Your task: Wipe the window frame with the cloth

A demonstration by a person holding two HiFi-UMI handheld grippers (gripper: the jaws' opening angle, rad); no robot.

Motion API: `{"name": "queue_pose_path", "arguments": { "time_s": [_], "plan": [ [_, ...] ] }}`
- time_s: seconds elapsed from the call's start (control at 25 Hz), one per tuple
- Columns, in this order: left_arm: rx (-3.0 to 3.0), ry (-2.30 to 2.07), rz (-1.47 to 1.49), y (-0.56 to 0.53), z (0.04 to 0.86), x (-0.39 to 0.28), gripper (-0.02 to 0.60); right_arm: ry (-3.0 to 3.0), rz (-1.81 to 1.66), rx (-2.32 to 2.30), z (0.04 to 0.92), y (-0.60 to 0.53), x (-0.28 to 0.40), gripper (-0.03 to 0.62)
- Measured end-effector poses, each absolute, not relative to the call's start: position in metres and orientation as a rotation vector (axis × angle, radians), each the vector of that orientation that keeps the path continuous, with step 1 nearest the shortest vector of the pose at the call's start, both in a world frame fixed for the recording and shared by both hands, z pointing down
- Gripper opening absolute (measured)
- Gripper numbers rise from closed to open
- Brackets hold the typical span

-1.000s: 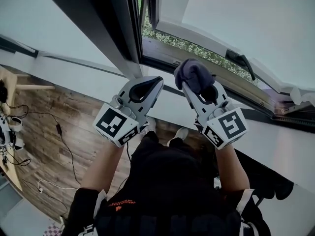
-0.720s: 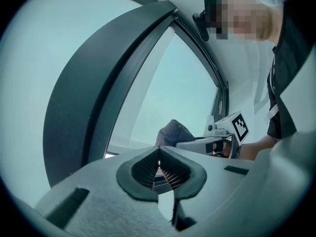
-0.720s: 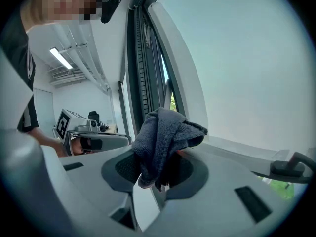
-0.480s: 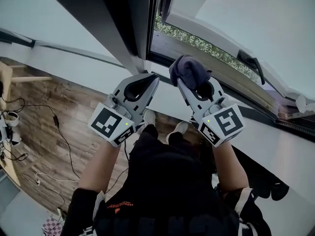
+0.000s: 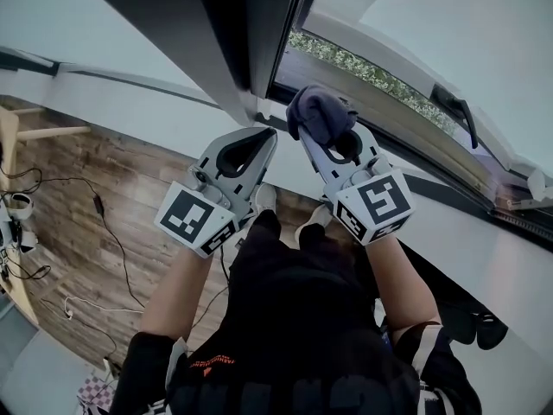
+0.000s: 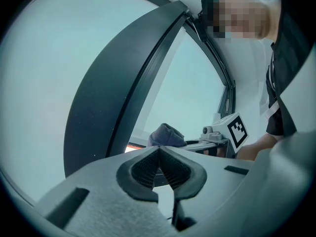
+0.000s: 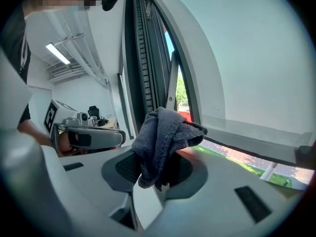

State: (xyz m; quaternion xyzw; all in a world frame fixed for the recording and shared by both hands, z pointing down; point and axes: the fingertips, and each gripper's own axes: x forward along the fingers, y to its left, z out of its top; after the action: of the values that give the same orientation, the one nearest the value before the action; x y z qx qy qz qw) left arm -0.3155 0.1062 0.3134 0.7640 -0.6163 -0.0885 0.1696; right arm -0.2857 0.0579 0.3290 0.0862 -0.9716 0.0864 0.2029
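Two tools are in view. The right tool [image 5: 321,137] is clamped on a bunched dark grey cloth [image 5: 318,113], which stands above its tips at the lower rail of the window frame [image 5: 259,33], near the corner with the dark upright; contact with the rail cannot be confirmed. The left tool [image 5: 262,138], just beside, has its jaws together on nothing. Against one second ago, the cloth has shifted left, closer to the upright; the left tool's posture is unchanged
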Motion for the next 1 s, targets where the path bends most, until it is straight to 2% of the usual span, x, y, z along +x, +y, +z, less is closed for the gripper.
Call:
{"name": "queue_pose_path", "arguments": {
  "time_s": [1.0],
  "plan": [
    [2.132, -1.717, -0.209, 0.116, 0.346, -0.328, 0.02, -2.631, 0.191, 0.277, 0.394, 0.061, -0.327, 0.114]
  ]
}}
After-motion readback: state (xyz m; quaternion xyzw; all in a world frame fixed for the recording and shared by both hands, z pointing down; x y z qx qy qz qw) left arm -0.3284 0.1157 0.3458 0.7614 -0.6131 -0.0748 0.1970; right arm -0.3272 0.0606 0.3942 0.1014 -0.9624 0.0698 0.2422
